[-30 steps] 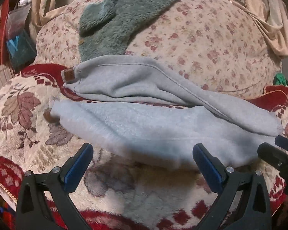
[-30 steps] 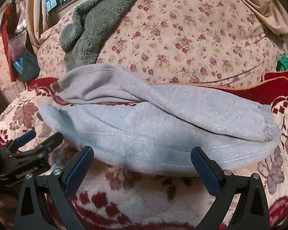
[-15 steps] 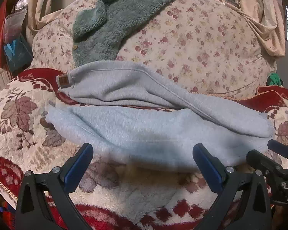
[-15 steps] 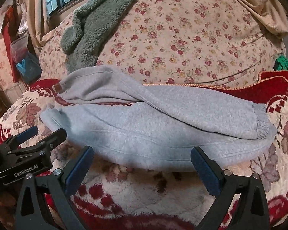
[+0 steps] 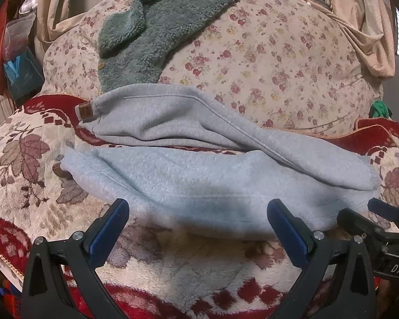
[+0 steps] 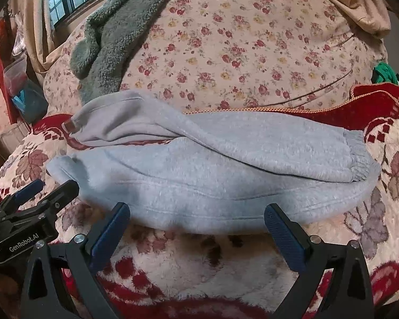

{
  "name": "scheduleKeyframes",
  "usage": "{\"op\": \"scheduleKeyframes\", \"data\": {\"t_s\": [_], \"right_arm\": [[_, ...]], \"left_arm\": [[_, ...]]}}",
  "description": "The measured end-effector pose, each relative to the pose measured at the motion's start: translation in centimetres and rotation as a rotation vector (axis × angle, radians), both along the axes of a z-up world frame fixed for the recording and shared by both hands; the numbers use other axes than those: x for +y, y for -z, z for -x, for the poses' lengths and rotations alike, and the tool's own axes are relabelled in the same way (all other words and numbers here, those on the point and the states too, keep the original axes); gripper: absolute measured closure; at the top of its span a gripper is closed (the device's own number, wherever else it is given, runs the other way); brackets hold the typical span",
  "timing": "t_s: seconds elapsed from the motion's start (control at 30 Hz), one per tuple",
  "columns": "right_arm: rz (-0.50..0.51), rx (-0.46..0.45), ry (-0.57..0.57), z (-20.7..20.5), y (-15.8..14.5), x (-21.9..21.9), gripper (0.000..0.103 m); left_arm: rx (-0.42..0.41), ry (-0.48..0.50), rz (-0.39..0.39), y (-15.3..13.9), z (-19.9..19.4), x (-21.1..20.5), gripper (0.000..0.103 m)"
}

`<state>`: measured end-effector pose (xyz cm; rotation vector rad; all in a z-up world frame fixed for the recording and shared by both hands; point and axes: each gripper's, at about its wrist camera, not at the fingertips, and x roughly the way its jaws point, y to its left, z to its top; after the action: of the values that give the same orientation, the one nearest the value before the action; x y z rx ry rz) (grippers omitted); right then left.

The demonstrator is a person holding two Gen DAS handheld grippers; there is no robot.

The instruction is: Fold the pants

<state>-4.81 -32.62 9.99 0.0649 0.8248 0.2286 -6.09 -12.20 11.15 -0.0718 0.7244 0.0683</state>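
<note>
Light grey sweatpants lie lengthwise on a red and cream leaf-patterned blanket. One leg is laid over the other, the waist with its brown label is at the left, and the elastic cuffs are at the right. My left gripper is open just short of the near edge of the pants, holding nothing. My right gripper is open the same way in front of the pants. In each wrist view the other gripper shows at the side: the right one and the left one.
A floral sofa back cushion rises right behind the pants, with a grey-green fleece garment draped over it. Beige curtains and a window are at the top. Bags and red items stand at the far left. Something green lies at the right.
Both grippers have drawn back a little from the pants, so more blanket shows in front of them. Both stay open. The pants have not moved.
</note>
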Motion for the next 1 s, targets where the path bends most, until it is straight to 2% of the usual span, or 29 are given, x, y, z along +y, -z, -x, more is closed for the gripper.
{"op": "scheduleKeyframes", "data": {"t_s": [0.27, 0.47, 1.0], "right_arm": [[0.005, 0.03, -0.023, -0.8, 1.1, 1.2, 0.0], [0.002, 0.049, -0.043, -1.4, 1.8, 2.4, 0.0], [0.019, 0.063, -0.118, -2.8, 2.7, 6.1, 0.0]], "left_arm": [[0.032, -0.042, 0.026, 1.2, -0.7, 2.4, 0.0], [0.045, -0.108, 0.044, 1.8, -1.0, 5.4, 0.0], [0.039, -0.2, 0.008, 2.0, -0.8, 11.0, 0.0]]}}
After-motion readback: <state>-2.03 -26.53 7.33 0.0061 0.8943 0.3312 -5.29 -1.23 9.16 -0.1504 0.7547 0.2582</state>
